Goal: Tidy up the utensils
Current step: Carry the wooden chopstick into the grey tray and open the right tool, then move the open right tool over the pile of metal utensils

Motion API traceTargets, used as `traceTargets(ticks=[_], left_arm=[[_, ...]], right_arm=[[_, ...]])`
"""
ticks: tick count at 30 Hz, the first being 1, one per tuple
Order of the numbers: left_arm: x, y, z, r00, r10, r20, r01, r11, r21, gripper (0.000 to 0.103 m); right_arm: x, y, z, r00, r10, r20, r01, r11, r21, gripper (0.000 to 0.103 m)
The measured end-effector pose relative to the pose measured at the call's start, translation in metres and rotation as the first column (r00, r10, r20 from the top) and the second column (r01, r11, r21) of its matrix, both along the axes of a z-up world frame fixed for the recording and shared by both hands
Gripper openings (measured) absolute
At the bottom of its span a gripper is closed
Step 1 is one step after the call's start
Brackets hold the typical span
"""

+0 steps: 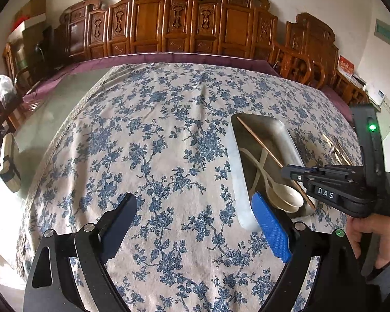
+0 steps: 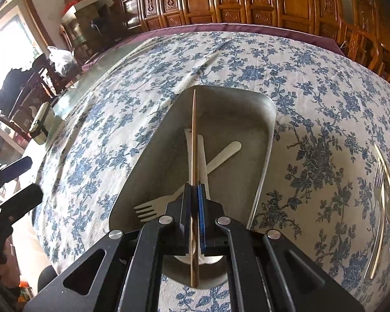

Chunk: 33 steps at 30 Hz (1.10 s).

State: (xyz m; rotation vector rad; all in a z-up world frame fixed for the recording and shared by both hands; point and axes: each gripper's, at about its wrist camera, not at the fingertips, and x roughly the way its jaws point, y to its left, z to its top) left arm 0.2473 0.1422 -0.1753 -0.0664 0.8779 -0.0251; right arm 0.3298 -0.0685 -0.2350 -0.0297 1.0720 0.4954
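Note:
A grey metal tray (image 2: 247, 109) lies on the blue-flowered tablecloth (image 1: 156, 135). In it are a white plastic fork (image 2: 153, 208) and a white spoon (image 1: 286, 195). My right gripper (image 2: 194, 186) is shut on a copper-coloured chopstick (image 2: 194, 135), which points along the tray above the white utensils. The left wrist view shows the same tray (image 1: 236, 171), chopstick (image 1: 260, 143) and right gripper (image 1: 296, 178). My left gripper (image 1: 195, 223) is open with nothing between its fingers. It hangs over the cloth just left of the tray's near corner.
Several gold forks and spoons (image 2: 382, 195) lie on the cloth right of the tray. Carved wooden chairs (image 1: 169, 23) line the far edge. Bare glass tabletop (image 1: 52, 114) and a small box (image 1: 9, 166) are at the left. A person's hand (image 1: 371, 234) holds the right gripper.

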Motion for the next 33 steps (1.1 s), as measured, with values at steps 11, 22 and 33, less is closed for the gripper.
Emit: traceTargets(ticks=[11,22,33], left_arm=[[-0.002,-0.009,0.005,1.000,-0.017,0.014,0.017,1.000,0.003,0.086],[-0.012,-0.036,0.019,0.996,-0.077,0.044,0.076,0.997,0.012,0.086],[-0.026,-0.081,0.033,0.986,-0.147,0.072,0.143,0.988,0.054,0.093]], right_arm=[[0.002,-0.004,0.001,0.999,0.022,0.036,-0.022,1.000,0.001,0.008],[-0.041,-0.048,0.037,0.992,0.054,0.115,-0.059,0.998,0.035,0.008],[-0.085,-0.136,0.063,0.988,-0.010,0.152,0.006,1.000,0.026,0.030]])
